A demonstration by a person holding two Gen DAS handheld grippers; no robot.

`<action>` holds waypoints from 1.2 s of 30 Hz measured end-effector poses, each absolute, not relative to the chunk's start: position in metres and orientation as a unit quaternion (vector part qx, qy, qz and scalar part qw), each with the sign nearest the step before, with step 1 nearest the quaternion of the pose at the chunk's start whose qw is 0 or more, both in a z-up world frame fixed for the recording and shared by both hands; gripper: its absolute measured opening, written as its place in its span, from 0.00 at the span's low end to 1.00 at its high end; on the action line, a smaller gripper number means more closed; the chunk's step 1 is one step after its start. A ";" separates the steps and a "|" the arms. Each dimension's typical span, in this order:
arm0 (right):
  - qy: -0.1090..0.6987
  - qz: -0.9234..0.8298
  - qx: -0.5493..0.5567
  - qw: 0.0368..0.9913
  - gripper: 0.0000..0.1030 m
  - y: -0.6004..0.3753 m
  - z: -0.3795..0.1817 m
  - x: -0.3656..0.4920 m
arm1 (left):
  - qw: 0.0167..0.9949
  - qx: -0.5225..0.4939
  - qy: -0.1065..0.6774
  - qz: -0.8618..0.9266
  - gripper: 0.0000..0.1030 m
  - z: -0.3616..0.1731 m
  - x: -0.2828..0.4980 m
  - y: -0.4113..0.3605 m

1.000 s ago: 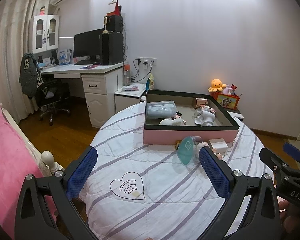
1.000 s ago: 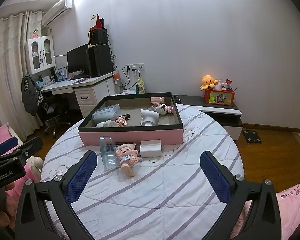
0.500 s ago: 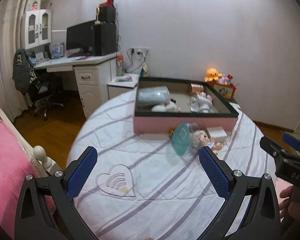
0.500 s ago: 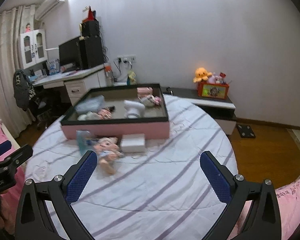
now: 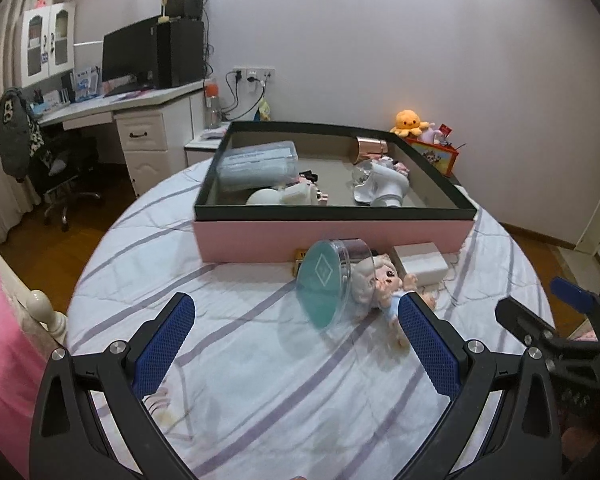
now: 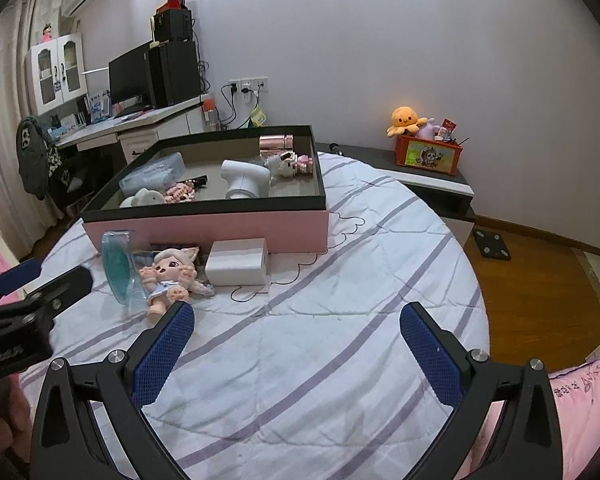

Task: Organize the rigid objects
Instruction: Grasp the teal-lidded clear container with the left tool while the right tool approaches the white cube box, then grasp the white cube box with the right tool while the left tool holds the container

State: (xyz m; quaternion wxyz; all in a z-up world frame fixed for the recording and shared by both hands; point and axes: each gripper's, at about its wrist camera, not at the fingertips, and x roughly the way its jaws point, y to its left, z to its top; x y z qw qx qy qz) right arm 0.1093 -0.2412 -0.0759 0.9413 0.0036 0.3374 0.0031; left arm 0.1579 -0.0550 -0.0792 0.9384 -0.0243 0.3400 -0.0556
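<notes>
Left tool (image 5: 296,332): wide open, empty, low over striped bed quilt (image 5: 236,360). Right tool (image 6: 296,332): likewise wide open, empty.

Change over last second: both tools nearer the loose items in front of pink storage box (image 5: 332,240); items larger and lower in both wrist views than a second ago. Nothing lifted or shifted on the quilt. Reads as approach phase only; no loose item boxed yet.

Loose items: clear round container with teal lid (image 5: 324,288), on its side, teal face toward left tool, long axis running back toward box. Touching it, doll (image 6: 168,280) on its back, head toward box, feet toward right tool, long axis roughly along the approach line. White rectangular box (image 6: 238,266) just beside doll, against pink wall, long side parallel to it.

Already inside: hair dryer (image 6: 244,178), rose-gold cylinder (image 6: 274,142), clear case (image 5: 258,164).
</notes>
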 end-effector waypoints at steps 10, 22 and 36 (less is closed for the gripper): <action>0.352 0.008 0.003 0.936 1.00 -0.242 -0.089 0.127 | 0.928 -0.032 0.365 -0.068 0.91 -0.098 0.203 -0.062; 0.373 0.032 0.001 0.927 1.00 -0.232 -0.094 0.166 | 0.910 -0.061 0.404 -0.073 0.39 -0.115 0.217 -0.040; 0.447 0.071 -0.001 0.891 0.87 -0.218 -0.115 0.223 | 0.910 -0.049 0.404 -0.076 0.37 -0.119 0.219 -0.039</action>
